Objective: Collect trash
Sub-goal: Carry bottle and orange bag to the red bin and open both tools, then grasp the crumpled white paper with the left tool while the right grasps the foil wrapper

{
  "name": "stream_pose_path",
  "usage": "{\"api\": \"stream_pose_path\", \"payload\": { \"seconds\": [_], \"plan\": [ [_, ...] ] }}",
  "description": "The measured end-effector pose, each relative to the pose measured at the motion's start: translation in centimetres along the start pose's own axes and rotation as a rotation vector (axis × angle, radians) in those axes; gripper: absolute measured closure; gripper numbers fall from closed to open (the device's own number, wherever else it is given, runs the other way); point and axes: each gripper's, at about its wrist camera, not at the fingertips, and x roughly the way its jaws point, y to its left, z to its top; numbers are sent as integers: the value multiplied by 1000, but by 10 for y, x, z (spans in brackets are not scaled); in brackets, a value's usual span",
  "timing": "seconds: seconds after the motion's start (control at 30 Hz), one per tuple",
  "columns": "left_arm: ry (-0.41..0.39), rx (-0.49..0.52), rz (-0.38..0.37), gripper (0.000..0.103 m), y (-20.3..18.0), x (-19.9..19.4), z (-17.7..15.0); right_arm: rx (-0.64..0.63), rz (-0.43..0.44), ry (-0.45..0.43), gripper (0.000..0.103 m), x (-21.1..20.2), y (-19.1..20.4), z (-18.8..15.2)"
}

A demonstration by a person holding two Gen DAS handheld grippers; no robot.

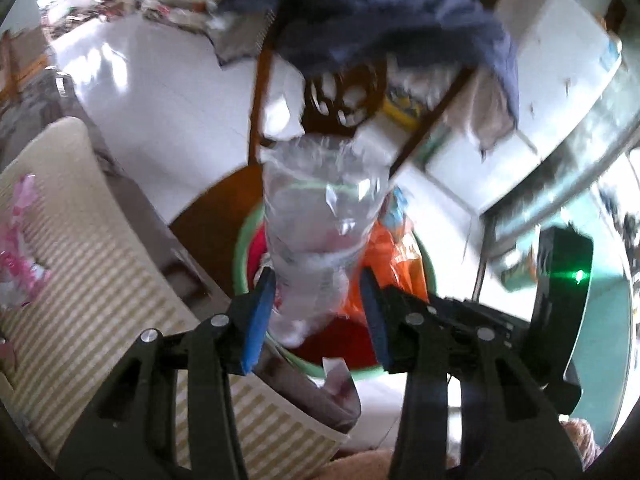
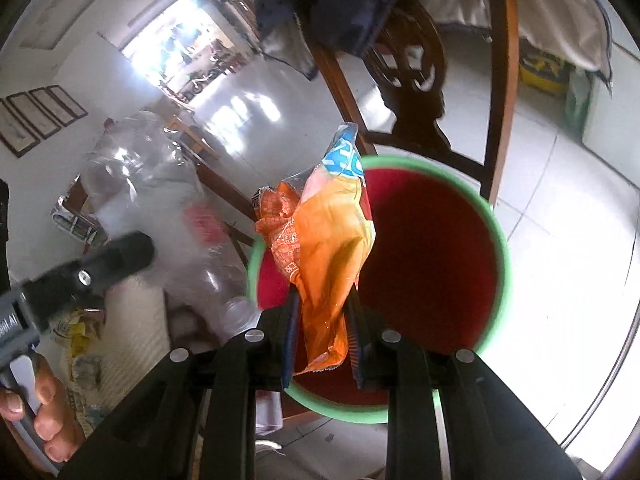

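Note:
My left gripper [image 1: 316,300] is shut on a crumpled clear plastic bottle [image 1: 320,216], held upright over a red bin with a green rim [image 1: 240,248]. My right gripper [image 2: 322,320] is shut on an orange snack wrapper [image 2: 328,240] and holds it above the same bin [image 2: 500,248], whose red inside shows below. The bottle [image 2: 160,208] and the left gripper [image 2: 100,268] also show at the left of the right wrist view. The orange wrapper [image 1: 388,256] shows behind the bottle in the left wrist view.
A dark wooden chair [image 2: 404,80] with blue cloth [image 1: 380,12] draped over it stands behind the bin. A beige striped cushion [image 1: 80,260] with pink wrappers lies at the left. White tiled floor [image 2: 560,200] surrounds the bin. A white cabinet [image 1: 560,60] stands at the right.

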Motion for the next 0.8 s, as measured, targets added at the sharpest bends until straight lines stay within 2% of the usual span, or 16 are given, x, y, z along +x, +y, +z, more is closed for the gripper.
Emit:
{"api": "stream_pose_path", "payload": {
  "seconds": [0.03, 0.1, 0.27, 0.37, 0.47, 0.5, 0.67, 0.8],
  "plan": [
    [6, 16, 4, 61, -4, 1, 0, 8, -11, 2, 78, 1, -2, -1],
    [-3, 38, 13, 48, -7, 0, -1, 23, -8, 7, 77, 4, -6, -2],
    [-68, 38, 39, 41, -8, -16, -5, 23, -7, 20, 77, 5, -5, -5],
    [-111, -7, 39, 41, -4, -31, -11, 25, -19, 16, 75, 5, -4, -4],
    [-161, -76, 37, 39, 6, -49, -16, 39, -38, 5, 54, 4, -5, -3],
    [-177, -97, 35, 38, 9, -55, -18, 41, -43, 5, 52, 3, -5, -4],
    [-263, -203, 35, 37, 32, -94, -36, 49, -48, 3, 49, -2, -1, -3],
    [-317, -250, 80, 32, 47, -127, -60, 14, -26, -27, 46, -15, 20, 1]
  ]
}}
